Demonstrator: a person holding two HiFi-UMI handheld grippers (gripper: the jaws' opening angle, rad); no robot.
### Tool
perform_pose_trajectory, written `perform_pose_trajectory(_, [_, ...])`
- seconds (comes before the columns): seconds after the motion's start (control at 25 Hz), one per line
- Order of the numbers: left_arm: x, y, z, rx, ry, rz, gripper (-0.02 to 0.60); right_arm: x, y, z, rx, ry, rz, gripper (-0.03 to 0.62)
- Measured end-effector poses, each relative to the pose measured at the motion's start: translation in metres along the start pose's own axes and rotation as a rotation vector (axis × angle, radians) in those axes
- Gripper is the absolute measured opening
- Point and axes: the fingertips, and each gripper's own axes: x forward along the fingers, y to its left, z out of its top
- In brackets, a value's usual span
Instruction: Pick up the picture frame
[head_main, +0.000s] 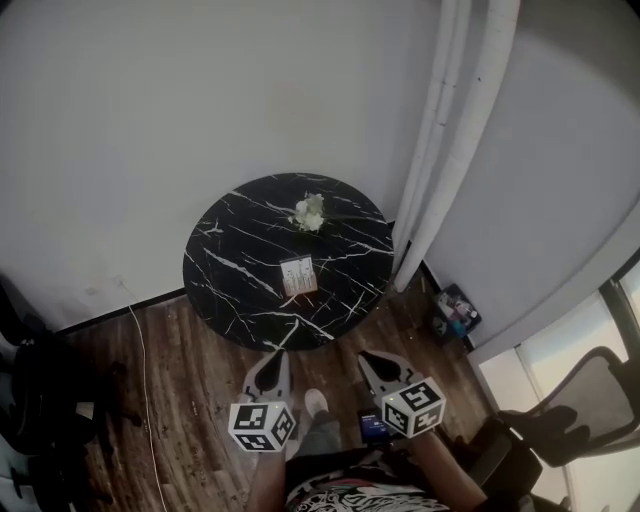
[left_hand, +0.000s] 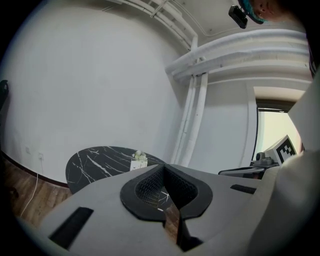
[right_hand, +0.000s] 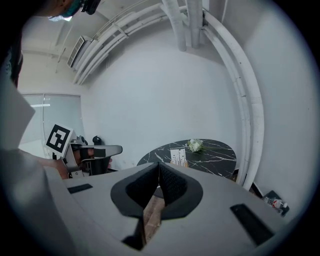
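Observation:
A small picture frame (head_main: 299, 276) stands on a round black marble table (head_main: 230, 280), near its front middle; it also shows in the right gripper view as the frame (right_hand: 178, 156) and in the left gripper view as a pale frame (left_hand: 138, 164). My left gripper (head_main: 276, 355) and right gripper (head_main: 369, 357) hover over the wooden floor just short of the table's near edge, side by side, both pointing at the table. Both are shut with nothing between the jaws.
A small white flower bunch (head_main: 310, 212) sits at the table's far side. White pipes (head_main: 450, 130) run down the wall right of the table, with a basket of bottles (head_main: 456, 308) at their foot. An office chair (head_main: 545, 420) stands at right. A cable (head_main: 143, 380) trails on the floor at left.

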Motion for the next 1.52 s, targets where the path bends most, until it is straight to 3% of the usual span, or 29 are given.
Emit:
perform_pose_trajectory(0.68, [0.164, 0.106, 0.051, -0.004, 0.052, -0.033, 0.014, 0.159, -0.084, 0.059, 0.033, 0.039, -0.063, 0.018])
perform_pose_trajectory(1.04, [0.194, 0.152, 0.062, -0.033, 0.029, -0.034, 0.014, 0.196, -0.095, 0.075, 0.014, 0.029, -0.095, 0.018])
perform_pose_trajectory(1.52, [0.199, 0.142, 0.058, -0.008, 0.044, -0.074, 0.014, 0.186, -0.1, 0.074, 0.016, 0.015, -0.139, 0.018])
